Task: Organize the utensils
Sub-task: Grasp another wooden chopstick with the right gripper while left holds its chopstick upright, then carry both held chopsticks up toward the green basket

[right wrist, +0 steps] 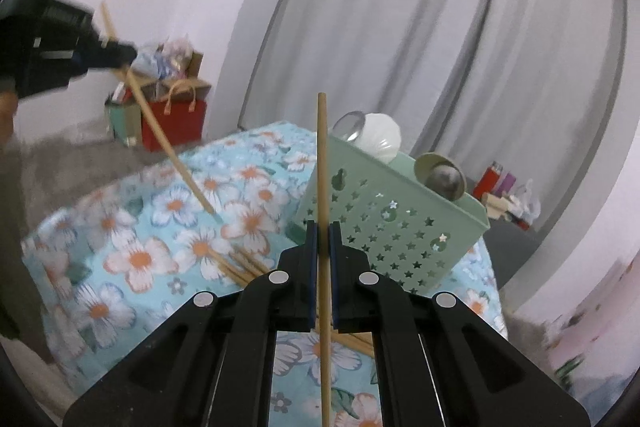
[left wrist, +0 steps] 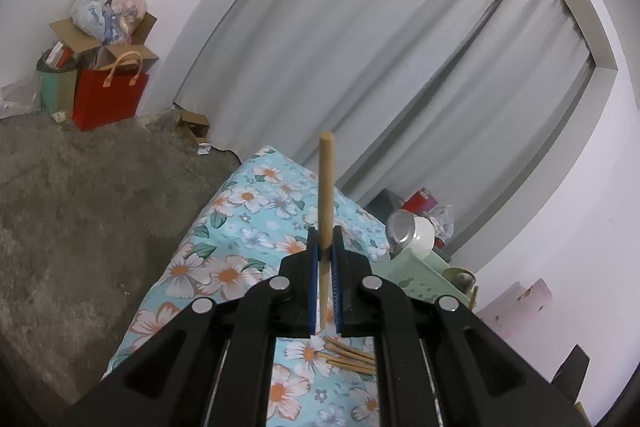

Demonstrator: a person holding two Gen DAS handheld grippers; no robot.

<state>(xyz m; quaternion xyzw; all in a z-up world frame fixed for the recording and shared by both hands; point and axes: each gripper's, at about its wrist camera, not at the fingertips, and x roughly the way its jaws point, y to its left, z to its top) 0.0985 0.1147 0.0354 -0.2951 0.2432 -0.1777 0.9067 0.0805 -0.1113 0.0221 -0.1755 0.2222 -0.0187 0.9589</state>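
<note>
Each gripper clamps one chopstick.
Left gripper (left wrist: pixel 325 243) holds a chopstick (left wrist: pixel 326 195) upright; right gripper (right wrist: pixel 323 231) grips its stick (right wrist: pixel 322 187) upright above the floral cloth (right wrist: pixel 140 259).

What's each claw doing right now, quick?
Left claw: shut on a chopstick.
Right claw: shut on another chopstick.

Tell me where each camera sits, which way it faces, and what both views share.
Left wrist: rides the left hand-held gripper, facing along its fingers, which pinch a chopstick above the floral cloth, toward the curtain.
Right wrist: rides the right hand-held gripper, pinching its own chopstick, facing the green basket; the left hand-held gripper shows upper left.
Shared: cloth, basket, curtain, red bag, loose chopsticks.
</note>
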